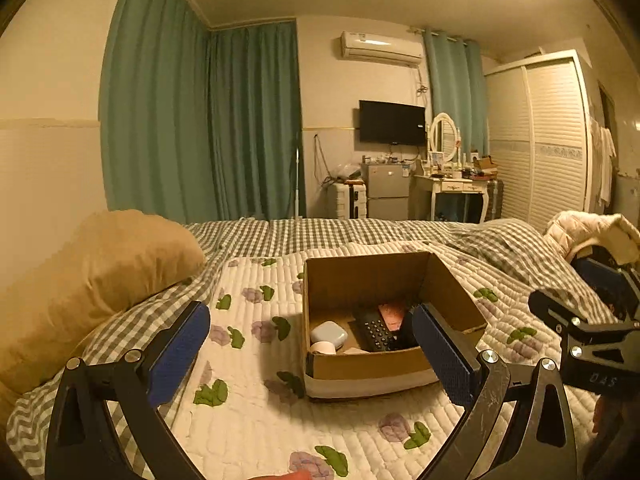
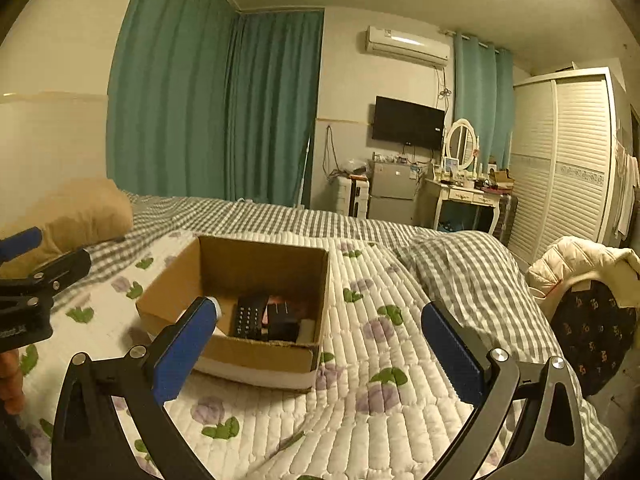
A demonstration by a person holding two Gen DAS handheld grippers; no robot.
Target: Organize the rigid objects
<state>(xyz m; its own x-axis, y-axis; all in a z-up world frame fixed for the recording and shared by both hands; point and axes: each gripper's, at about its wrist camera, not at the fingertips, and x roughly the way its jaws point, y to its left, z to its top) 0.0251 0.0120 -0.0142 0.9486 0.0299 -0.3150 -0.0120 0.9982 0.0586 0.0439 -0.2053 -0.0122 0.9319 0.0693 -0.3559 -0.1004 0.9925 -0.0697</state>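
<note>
An open cardboard box (image 1: 372, 364) sits on the quilted bed; it also shows in the right wrist view (image 2: 256, 356). Inside lie a black remote with buttons (image 1: 374, 330), a light blue case (image 1: 329, 334), a white roll (image 1: 323, 347) and a pink item (image 1: 392, 314). In the right wrist view the remote (image 2: 249, 318) lies next to a black block (image 2: 283, 320). My left gripper (image 1: 312, 354) is open and empty, just in front of the box. My right gripper (image 2: 320, 354) is open and empty, near the box's front right corner.
A tan pillow (image 1: 100, 272) lies at the left. A checked duvet (image 2: 460, 268) is bunched at the right. A chair with a cream jacket (image 2: 580, 264) stands beside the bed. A dresser (image 1: 452, 188), fridge and wardrobe line the far wall.
</note>
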